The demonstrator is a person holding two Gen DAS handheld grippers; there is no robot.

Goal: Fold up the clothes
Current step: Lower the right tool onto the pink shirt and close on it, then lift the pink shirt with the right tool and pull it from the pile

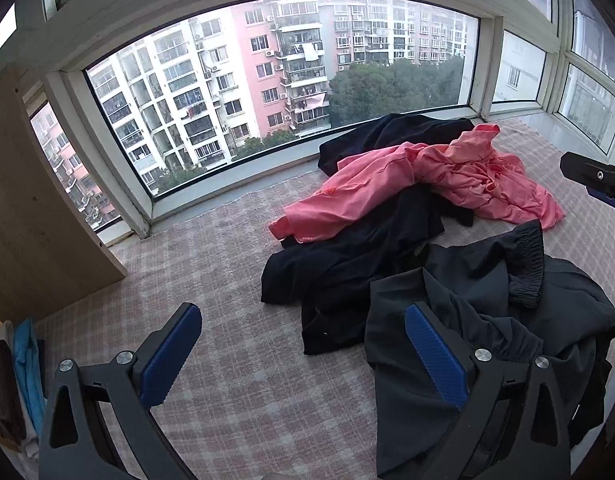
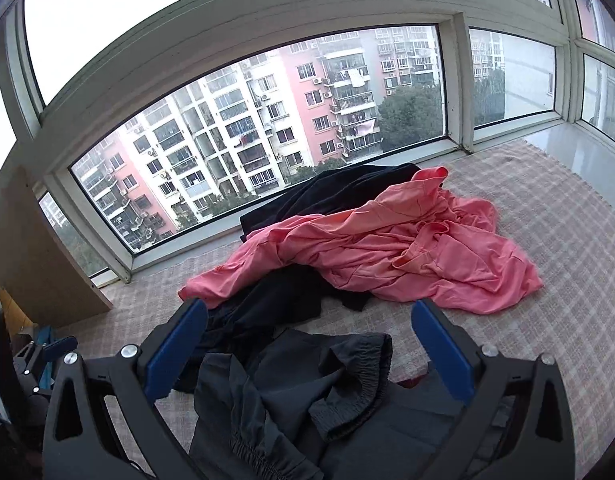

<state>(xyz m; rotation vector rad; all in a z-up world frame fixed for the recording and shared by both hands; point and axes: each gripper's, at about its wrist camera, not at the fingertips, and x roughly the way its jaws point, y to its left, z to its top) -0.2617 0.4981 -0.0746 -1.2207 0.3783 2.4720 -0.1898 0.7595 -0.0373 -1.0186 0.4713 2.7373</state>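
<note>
From my left wrist view, the left gripper (image 1: pixel 303 356) has its blue-padded fingers (image 1: pixel 169 354) spread wide and released, nothing between them but the pink-and-white checked cloth (image 1: pixel 227 264) that covers the window ledge. Its right-hand finger lies against the edge of the crumpled dark grey trousers with an elasticated waistband (image 1: pixel 487 296) at 4 o'clock, though I can't tell whether it touches the fabric. The lower part of that garment is cut off by the gripper body and the frame edge.

Through the right wrist view, the right gripper (image 2: pixel 309 346) is equally spread and holds nothing; the same dark grey trousers (image 2: pixel 307 392) are bunched between and below its fingers, the bottom hem hidden beneath the mount.

Further out, at 12 to 1 o'clock, the rumpled salmon-pink shirt (image 2: pixel 387 248) is draped over a heap of black garments (image 2: pixel 327 192); how many black pieces there are I can't make out, since folds and the pink fabric cover them.

At 3 o'clock in the left view only the tip of the right gripper (image 1: pixel 595 180) shows. A pale wooden board (image 1: pixel 31 208) stands at 9 o'clock, partly cropped
</note>
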